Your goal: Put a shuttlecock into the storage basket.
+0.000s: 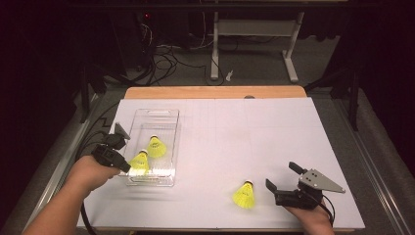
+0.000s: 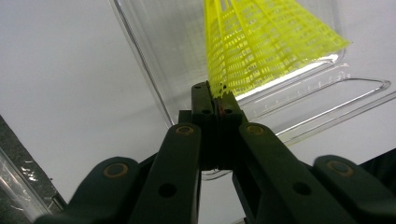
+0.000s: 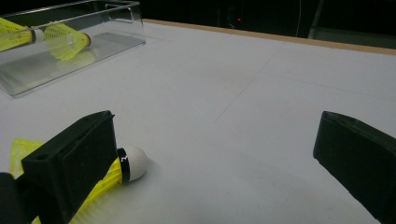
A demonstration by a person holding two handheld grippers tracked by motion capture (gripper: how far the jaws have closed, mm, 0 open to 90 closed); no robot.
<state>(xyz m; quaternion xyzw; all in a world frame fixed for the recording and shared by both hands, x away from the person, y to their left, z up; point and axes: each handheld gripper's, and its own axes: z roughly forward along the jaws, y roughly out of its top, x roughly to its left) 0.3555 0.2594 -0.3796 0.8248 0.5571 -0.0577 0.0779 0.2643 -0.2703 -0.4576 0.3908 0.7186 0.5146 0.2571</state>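
My left gripper [image 1: 128, 168], clamped on a shuttlecock's [image 1: 139, 162] skirt, holds it over the bin [image 1: 152, 113]; I judge release comes next. My right gripper [image 1: 284, 177] gapes beside the last shuttlecock [image 1: 244, 194] on the table [image 1: 254, 137].

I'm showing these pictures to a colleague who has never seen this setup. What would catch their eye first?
The bright yellow shuttlecocks against the white table: one lies in the clear plastic tray at the left, and a second hangs over that tray, pinched by its skirt edge in the shut left tool. A third lies on the table just left of the open right tool.
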